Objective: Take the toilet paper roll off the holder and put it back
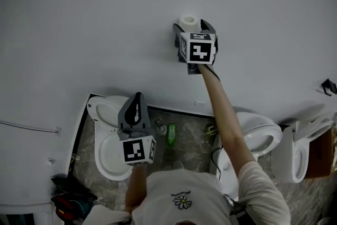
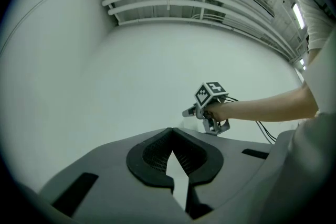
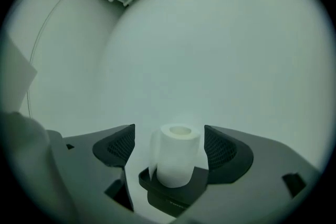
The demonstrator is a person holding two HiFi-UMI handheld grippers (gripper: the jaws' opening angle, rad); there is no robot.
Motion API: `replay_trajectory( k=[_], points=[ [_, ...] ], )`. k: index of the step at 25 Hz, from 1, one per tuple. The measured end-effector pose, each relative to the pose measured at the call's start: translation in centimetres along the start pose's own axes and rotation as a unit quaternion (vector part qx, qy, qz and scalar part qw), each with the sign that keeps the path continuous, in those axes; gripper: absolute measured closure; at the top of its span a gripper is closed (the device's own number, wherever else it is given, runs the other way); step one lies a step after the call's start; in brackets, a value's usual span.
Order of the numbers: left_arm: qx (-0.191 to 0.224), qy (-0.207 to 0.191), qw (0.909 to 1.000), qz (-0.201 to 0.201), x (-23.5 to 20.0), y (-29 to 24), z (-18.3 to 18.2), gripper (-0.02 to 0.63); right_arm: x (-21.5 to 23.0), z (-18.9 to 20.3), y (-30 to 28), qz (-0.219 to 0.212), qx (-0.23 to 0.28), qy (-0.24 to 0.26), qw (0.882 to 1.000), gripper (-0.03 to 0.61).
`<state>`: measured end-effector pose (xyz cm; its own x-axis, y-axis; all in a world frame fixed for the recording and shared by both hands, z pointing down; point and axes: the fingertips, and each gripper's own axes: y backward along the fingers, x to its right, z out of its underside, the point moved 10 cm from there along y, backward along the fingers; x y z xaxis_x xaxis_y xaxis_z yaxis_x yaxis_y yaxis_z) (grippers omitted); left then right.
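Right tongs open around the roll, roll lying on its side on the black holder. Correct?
Not quite. The roll stands upright on the black holder, core hole facing up; the right tongs are open around it. The right gripper view shows it.

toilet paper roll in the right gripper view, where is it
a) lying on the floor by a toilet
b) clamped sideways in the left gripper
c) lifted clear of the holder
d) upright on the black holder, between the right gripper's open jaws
D: the right gripper view shows the toilet paper roll standing upright on the black holder, with the right gripper around it, jaws apart on either side and not pressing it.
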<state>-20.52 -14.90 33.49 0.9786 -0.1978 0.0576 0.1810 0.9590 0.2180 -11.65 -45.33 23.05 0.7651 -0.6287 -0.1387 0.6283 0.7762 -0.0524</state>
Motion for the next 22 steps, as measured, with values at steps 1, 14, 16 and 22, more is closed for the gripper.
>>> replay_trajectory(
  k=[1, 14, 16, 22],
  points=[
    [-0.003, -0.002, 1.0000, -0.005, -0.3, 0.3, 0.1, 0.597, 0.1, 0.7, -0.8, 0.003, -0.017, -0.002, 1.000, 0.221],
    [-0.058, 0.013, 0.9981, -0.018, -2.7, -3.4, 4.7, 0.597, 1.1, 3.1, -3.1, 0.016, -0.068, -0.025, 0.997, 0.227],
    [-0.061, 0.018, 0.9980, -0.010, -2.4, -3.8, 4.9, 0.597, 1.4, 3.1, -2.9, 0.019, -0.063, -0.034, 0.997, 0.247],
    [-0.066, 0.027, 0.9974, 0.006, -1.5, -4.1, 5.1, 0.597, 1.7, 2.9, -2.4, 0.026, -0.066, -0.032, 0.997, 0.308]
  ],
)
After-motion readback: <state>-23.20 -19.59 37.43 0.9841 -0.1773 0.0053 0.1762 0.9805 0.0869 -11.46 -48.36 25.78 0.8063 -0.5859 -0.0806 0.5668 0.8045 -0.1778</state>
